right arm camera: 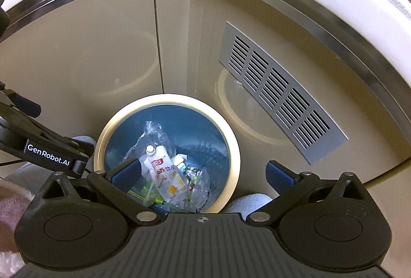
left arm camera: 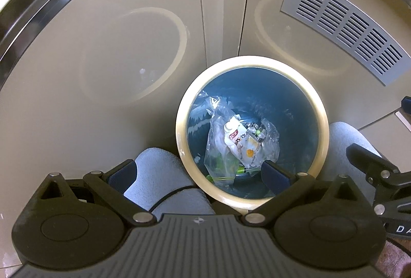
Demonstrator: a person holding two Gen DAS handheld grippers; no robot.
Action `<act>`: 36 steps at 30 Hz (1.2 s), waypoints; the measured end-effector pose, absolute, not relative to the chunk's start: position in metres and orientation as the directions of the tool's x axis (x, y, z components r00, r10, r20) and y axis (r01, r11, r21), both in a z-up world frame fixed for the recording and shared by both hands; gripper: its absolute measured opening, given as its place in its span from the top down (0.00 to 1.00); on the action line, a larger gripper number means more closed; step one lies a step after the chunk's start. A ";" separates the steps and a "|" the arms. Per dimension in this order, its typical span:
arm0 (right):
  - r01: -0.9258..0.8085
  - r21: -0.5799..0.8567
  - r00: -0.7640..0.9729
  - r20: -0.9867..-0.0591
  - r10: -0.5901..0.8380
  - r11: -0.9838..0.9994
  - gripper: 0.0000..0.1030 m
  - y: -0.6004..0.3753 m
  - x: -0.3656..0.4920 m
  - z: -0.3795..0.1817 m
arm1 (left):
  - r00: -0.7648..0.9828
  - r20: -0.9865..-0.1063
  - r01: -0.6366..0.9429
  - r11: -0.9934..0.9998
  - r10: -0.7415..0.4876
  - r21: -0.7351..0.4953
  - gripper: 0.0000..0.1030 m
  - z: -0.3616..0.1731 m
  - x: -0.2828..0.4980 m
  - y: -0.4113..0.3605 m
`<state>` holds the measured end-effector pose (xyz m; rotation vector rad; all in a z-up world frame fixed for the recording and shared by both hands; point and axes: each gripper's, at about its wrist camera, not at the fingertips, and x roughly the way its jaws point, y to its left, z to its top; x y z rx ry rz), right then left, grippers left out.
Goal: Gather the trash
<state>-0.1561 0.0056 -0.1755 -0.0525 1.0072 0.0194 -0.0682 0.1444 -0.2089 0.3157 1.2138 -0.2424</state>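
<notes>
A round trash bin (left arm camera: pixel 253 134) with a cream rim and blue inside stood on the floor against beige cabinet doors (left arm camera: pixel 115 46), below a slotted metal vent (left arm camera: pixel 344 28). Inside it lay a white drink pouch (right arm camera: pixel 164 171) among clear plastic bags (left arm camera: pixel 218 149). The left gripper (left arm camera: pixel 200 172) and the right gripper (right arm camera: pixel 203 172) both hung above the bin with fingers spread wide, holding nothing.

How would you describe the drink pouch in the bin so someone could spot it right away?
Find the round bin with the cream rim and blue inside, standing on the floor below the slotted vent. Among the clear plastic bags in it lies the drink pouch: the only opaque white item, with a white cap, red label and yellow print.
</notes>
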 end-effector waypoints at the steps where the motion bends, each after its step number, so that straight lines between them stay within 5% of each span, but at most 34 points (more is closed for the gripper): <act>1: -0.040 -0.035 0.534 -0.845 -0.008 0.999 0.00 0.006 -0.156 -0.175 | 0.333 -0.943 0.350 0.931 -0.015 0.108 0.00 -0.209 -0.068 0.145; 36: -0.037 -0.032 0.535 -0.845 -0.007 0.999 0.00 0.005 -0.157 -0.175 | 0.342 -0.940 0.360 0.925 -0.010 0.121 0.00 -0.208 -0.072 0.142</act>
